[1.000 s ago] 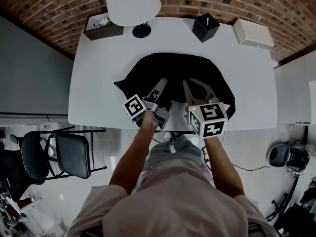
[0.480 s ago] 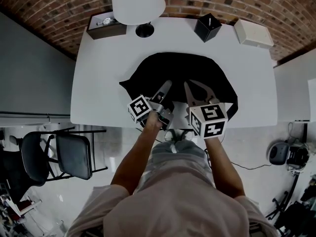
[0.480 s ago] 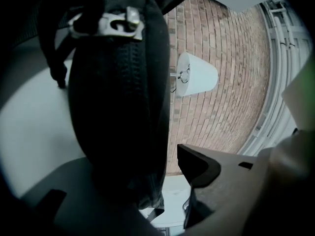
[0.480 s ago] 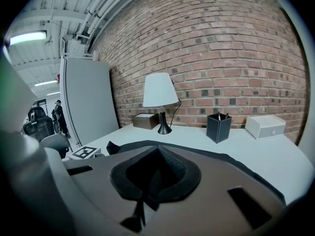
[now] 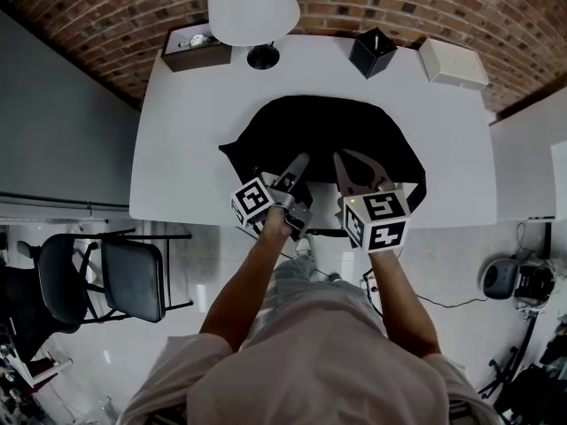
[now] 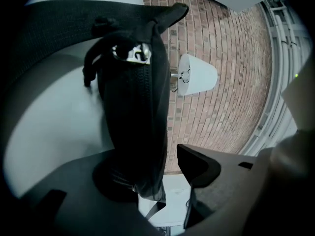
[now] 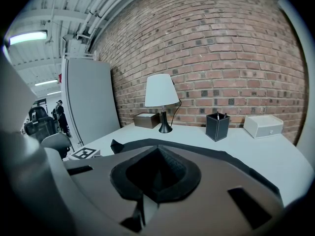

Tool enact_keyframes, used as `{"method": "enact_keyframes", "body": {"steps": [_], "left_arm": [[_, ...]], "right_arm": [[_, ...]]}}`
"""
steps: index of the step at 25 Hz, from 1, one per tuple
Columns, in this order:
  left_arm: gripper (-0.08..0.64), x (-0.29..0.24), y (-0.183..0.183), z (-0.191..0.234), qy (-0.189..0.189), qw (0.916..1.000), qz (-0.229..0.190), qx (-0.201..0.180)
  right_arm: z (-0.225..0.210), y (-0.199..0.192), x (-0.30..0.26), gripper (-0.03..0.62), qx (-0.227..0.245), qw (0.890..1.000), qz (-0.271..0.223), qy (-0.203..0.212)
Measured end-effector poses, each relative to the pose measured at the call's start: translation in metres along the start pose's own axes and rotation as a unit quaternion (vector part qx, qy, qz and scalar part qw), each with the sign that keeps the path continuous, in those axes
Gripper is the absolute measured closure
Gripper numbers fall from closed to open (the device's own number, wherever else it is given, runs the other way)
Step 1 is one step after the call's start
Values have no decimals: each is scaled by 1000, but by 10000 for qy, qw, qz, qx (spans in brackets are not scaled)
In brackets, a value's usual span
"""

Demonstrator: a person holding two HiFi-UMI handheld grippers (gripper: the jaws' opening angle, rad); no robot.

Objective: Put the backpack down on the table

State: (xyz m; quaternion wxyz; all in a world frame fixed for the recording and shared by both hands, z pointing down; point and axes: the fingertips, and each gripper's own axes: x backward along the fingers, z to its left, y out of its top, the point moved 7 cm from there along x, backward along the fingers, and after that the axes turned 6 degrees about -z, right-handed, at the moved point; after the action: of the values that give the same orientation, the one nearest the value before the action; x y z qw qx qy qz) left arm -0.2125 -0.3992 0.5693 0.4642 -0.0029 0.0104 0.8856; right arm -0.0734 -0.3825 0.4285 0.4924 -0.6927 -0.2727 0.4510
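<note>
1. Left gripper (image 6: 165, 173) jaws: spread wide, just been opening. A fold of the backpack (image 5: 328, 131) hangs between them against one pad, and the other pad is clear of it. Released, not pinched.
2. Right gripper (image 7: 156, 173) jaws: pads closed together, with no fabric seen between them.
3. Backpack: lies slumped flat on the table (image 5: 186, 149), mid-table toward the near edge. Both gripper tips sit over its near rim.
4. Handling (judgement): soft, limp cloth, likely light. It will sag and fold, and should not slip much. Best hold: the strap loop (image 6: 91, 65) or the seam by the zip pull (image 6: 130, 53).
5. Pose: left gripper about level, right tipped somewhat down. Forearms are side by side, reaching in from the near edge.
</note>
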Motion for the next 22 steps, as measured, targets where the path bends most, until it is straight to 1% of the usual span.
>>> {"method": "enact_keyframes", "body": {"steps": [7,12,16,22], "left_arm": [[324,22,-10,3,195,9997,-162,47],[324,36,-13,1,253,9994,-241,-65],[324,46,-21,-1,275,9993,-241,-42],[325,61,-35,-22,238,9983,-289,-440]], "right_arm": [[5,-1,15,591,-5,9999,-70,118],[8,-6,30,591,-2,9997,-135,186],[7,-11,45,591,-35,9996,-189,196],[14,-14,69,591,-23,9991,-300,308]]}}
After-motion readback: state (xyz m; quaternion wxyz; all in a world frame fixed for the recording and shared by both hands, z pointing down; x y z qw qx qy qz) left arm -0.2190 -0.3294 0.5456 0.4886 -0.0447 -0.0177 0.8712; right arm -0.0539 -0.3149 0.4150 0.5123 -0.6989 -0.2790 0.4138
